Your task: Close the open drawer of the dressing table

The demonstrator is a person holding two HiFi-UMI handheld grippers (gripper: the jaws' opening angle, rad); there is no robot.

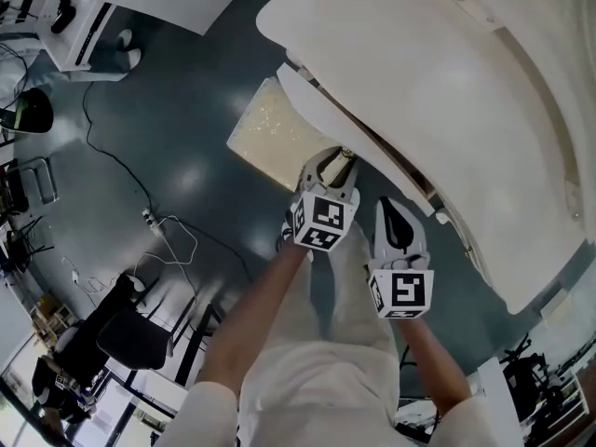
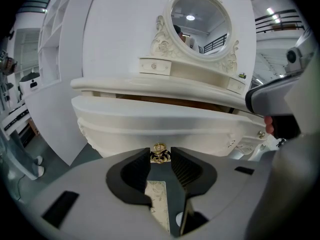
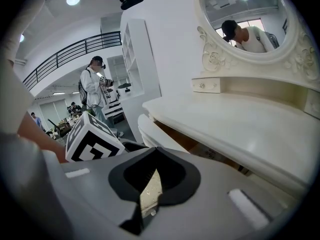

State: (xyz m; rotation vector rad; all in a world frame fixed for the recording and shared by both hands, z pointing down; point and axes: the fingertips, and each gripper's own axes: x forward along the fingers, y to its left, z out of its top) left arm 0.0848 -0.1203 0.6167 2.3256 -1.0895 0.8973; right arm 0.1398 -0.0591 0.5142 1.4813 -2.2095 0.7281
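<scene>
At centre of the left gripper view, the open drawer juts from beneath the dressing table's surface, the left gripper's jaws apart, flanking its gold handle, apparently to push, while the right gripper's jaws sit together, empty.

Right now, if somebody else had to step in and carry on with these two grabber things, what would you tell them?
Left gripper: jaws apart, with the drawer's gold handle between their tips. Whether the pads pinch it is unclear.
Right gripper: shut, holding nothing, beside the left one.
Drawer: pulled out from under the dressing table's top, with a dark gap showing between them.
Done: the left gripper is at the handle.
Left to do: probably push the drawer fully in, then back both grippers away.
</scene>
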